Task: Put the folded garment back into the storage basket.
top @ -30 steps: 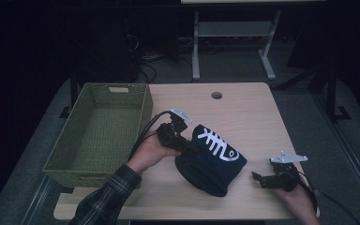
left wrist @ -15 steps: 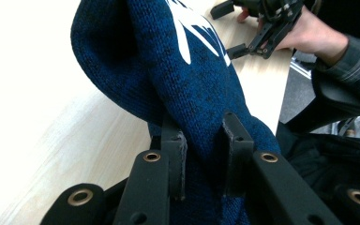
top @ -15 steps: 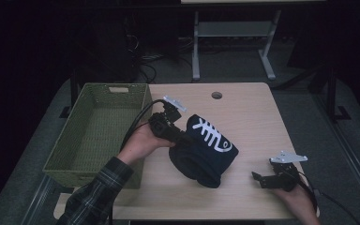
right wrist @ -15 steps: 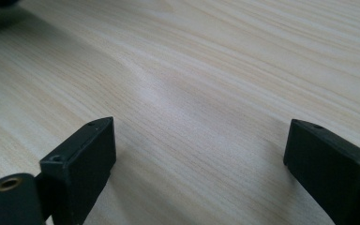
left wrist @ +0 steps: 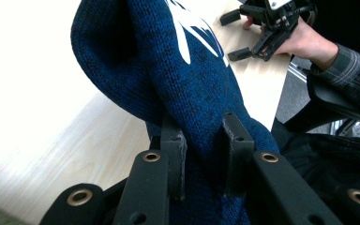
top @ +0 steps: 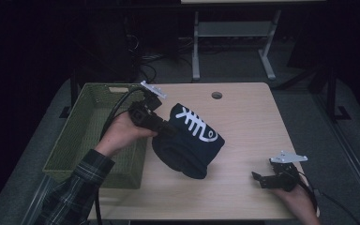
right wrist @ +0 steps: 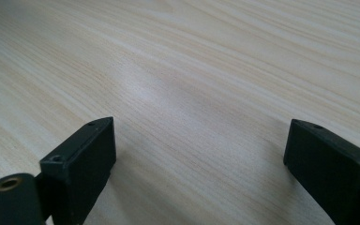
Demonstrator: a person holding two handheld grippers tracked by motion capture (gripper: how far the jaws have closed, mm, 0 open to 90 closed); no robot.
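Your left gripper (left wrist: 201,154) pinches a fold of the dark blue knit sweater (top: 187,140), rolled thick, with a white fishbone pattern on top. Your right gripper (top: 262,179) rests spread wide on the table (top: 243,117).

Left gripper (top: 168,129): my jaws are clamped tight, pointing toward 4 o'clock; forearm enters from 7 o'clock
Right gripper (top: 258,178): my jaws are spread wide, pointing toward 9 o'clock
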